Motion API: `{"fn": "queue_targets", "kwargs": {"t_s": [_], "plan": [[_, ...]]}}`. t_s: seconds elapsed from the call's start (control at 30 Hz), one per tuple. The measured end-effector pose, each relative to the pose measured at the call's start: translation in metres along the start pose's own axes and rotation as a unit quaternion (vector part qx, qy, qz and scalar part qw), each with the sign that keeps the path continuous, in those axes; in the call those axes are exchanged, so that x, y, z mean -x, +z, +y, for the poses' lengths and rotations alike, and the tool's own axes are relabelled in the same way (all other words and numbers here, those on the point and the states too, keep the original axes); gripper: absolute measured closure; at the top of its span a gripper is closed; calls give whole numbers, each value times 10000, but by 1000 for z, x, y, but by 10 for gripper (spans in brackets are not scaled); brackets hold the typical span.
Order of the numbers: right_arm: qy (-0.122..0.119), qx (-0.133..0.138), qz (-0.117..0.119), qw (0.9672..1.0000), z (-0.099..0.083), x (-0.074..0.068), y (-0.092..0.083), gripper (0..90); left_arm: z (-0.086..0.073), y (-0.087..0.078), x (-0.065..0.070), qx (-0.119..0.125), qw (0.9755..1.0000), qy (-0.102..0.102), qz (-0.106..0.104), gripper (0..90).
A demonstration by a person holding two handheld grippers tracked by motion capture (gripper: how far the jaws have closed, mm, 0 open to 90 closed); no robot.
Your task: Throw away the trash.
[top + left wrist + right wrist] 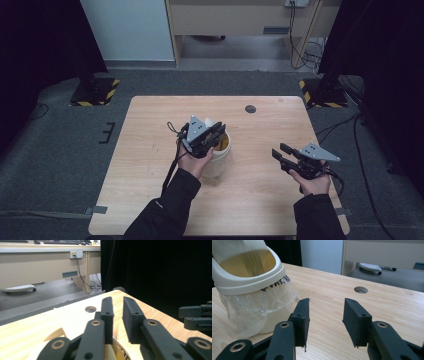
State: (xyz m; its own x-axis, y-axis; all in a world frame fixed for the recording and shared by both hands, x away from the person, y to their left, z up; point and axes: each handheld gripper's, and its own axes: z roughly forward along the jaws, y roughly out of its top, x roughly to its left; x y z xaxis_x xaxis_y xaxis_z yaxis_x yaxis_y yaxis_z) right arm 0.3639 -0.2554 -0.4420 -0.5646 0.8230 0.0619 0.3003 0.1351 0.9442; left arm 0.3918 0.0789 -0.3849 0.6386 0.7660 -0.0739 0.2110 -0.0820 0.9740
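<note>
A small cream bin (220,162) lined with a clear plastic bag (257,307) stands at the middle of the wooden table (150,150). A pale film (237,247) rises out of the bin's mouth. My left gripper (220,131) hovers right over the bin's rim (111,353), pointing away from me. Its jaws (117,302) stand a narrow gap apart, and I see nothing pressed between the pads. To the right of the bin my right gripper (280,150) hangs low over the table. It is open (325,305) and aims past the bin's side with nothing between its fingers.
A round cable hole (250,108) lies in the table's far part. Beyond the table are grey floor, a wooden desk (240,20) with cables, black curtains on both sides and two striped stand bases (95,92). Bare tabletop surrounds the bin.
</note>
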Motion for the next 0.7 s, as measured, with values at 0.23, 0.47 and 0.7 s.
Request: {"fn": "queue_targets", "kwargs": {"t_s": [0.23,0.47,0.7], "plan": [[44,-40,-90,9999,-1,3,-1,536,1,-20,-6,152,9998,-16,-95,653],[140,-227,-302,9992,-9,12,-1,432,-3,-55,-22,161,9998,17,-102,479],[264,-425,-489,9975,-18,19,1,333,-30,-88,-51,-117,9998,98,99,315]]}}
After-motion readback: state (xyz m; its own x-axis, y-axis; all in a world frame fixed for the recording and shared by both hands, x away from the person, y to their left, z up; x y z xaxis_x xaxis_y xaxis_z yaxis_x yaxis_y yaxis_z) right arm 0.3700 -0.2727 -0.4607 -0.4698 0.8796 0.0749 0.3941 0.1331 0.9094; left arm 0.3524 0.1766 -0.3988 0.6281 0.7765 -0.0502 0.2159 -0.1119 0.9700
